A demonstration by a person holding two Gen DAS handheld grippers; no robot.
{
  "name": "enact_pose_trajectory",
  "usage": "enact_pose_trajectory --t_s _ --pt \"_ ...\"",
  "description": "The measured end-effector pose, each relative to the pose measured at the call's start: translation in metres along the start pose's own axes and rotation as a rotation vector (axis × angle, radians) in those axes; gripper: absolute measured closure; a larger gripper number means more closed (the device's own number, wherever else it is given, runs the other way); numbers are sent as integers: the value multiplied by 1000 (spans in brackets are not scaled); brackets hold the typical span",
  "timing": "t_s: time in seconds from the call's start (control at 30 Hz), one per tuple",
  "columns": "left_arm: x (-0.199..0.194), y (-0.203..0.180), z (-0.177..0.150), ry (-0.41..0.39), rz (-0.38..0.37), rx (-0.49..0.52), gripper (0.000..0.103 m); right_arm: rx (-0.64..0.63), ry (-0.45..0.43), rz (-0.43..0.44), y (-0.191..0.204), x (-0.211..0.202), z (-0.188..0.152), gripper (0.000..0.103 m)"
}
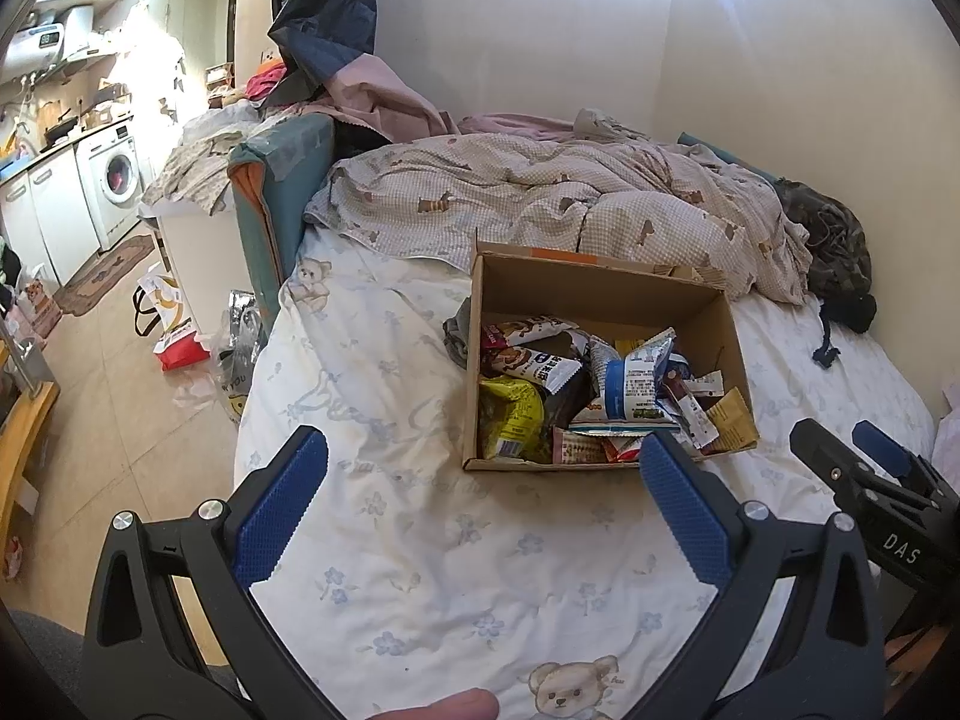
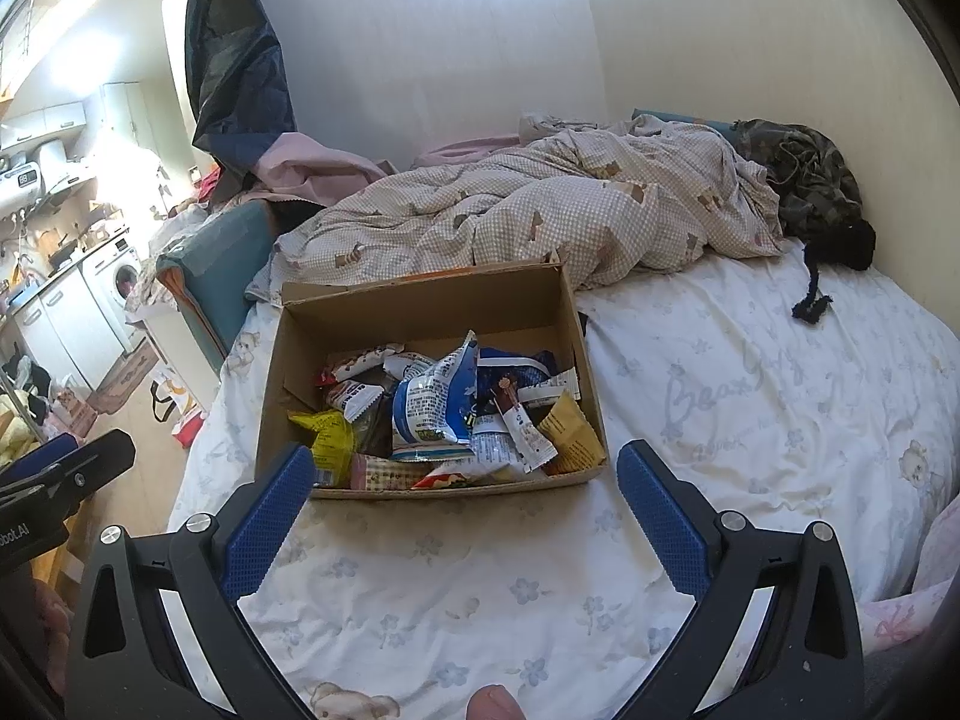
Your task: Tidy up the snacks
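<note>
A: Snacks [image 2: 444, 414] lay heaped in the cardboard box [image 2: 420, 300] on the bed sheet [image 2: 750, 396]. No packet was visible on the sheet outside it. Box long axis ran left to right across both views.

B: Tongs state?

A: Left gripper [image 1: 483, 507] was spread wide, nothing between its pads. Right gripper [image 2: 462, 510] likewise, wide and bare. Both hovered above the sheet, short of the near box wall.

B: Bearing from each?

A: Box sat straight ahead of the right gripper, near wall spanning its two fingers. From the left gripper it lay ahead and off to the right. Judged the right one better lined up, distance about equal.

B: Stage?

A: Could not settle it. The jumbled heap fits packets dropped in and gathered, or packets waiting to be sorted. Yellow packet [image 2: 327, 435] lay at the near-left corner, white-and-blue bag [image 2: 429, 405] mid-box, crumpled upward.
</note>
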State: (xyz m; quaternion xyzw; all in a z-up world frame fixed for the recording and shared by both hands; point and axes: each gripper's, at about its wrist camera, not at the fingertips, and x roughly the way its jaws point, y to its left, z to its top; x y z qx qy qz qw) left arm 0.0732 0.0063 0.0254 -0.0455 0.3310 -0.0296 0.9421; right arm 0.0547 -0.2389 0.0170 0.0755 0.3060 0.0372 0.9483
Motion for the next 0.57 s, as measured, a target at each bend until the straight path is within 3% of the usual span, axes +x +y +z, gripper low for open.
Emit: enact_pose_trajectory --t_s 0.57 --pt "1 -2 1 11 -10 -13 0 0 -1 -2 1 0 0 0"
